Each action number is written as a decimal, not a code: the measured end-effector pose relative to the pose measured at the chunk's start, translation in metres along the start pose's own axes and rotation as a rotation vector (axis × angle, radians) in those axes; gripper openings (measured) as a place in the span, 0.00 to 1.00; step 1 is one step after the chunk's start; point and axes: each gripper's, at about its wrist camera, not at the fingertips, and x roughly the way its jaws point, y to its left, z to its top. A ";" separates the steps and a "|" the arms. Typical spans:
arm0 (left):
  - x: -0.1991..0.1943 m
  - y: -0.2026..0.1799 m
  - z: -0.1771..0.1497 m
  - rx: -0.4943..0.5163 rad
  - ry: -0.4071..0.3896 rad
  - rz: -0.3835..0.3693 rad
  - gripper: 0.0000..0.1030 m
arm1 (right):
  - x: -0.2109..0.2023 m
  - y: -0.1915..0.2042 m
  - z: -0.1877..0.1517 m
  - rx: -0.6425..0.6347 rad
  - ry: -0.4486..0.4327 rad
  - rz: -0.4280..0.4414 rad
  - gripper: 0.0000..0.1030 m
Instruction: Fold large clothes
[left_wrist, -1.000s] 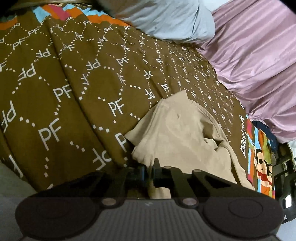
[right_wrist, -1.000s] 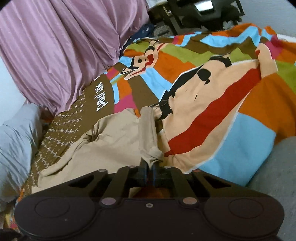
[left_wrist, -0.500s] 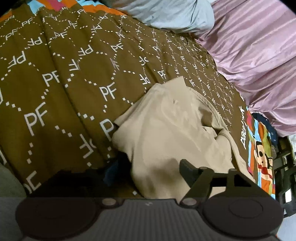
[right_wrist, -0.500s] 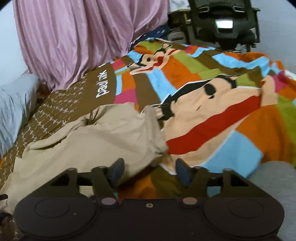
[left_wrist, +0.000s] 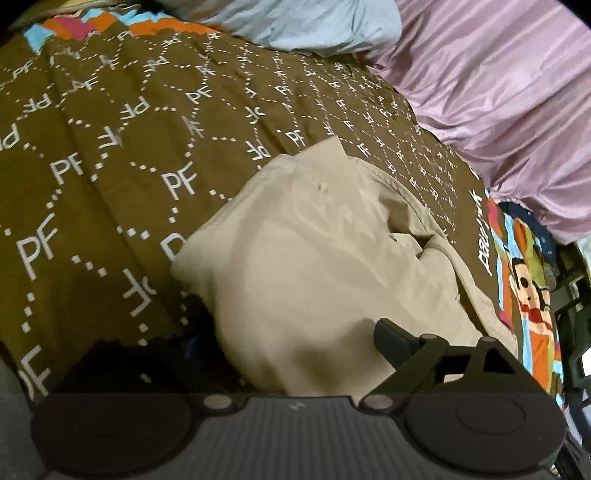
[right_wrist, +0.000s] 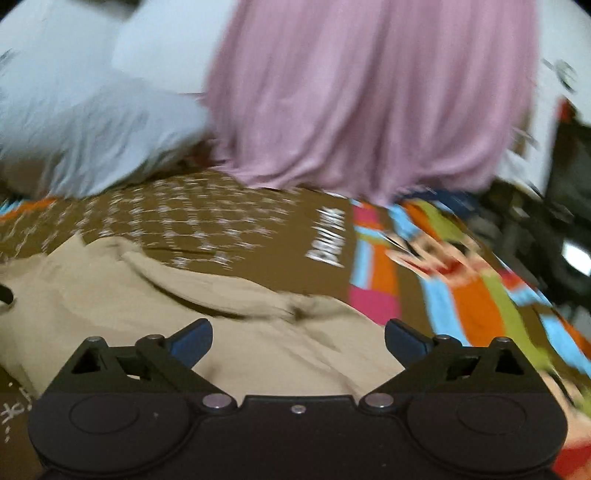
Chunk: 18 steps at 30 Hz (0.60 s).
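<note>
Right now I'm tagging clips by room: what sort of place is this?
Most likely a bedroom. A tan garment lies on a brown bedspread printed "PF", with a pale blue pillow at its far end and a pink curtain behind.

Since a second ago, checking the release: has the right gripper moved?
Yes. The right gripper opened, dropped the beige garment, and swung toward the pink curtain.

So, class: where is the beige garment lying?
The beige garment lies crumpled on the brown PF-patterned bedspread, before both open grippers, below the pink curtain.
</note>
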 end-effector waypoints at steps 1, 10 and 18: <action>0.001 -0.001 0.000 0.009 0.000 0.002 0.90 | 0.014 0.014 0.001 -0.037 -0.009 0.015 0.97; -0.004 -0.001 0.000 0.024 -0.043 0.049 0.56 | 0.072 0.069 -0.028 -0.096 0.120 0.040 0.97; -0.029 -0.011 -0.006 0.044 -0.181 0.035 0.05 | 0.074 0.070 -0.040 -0.092 0.109 0.039 0.97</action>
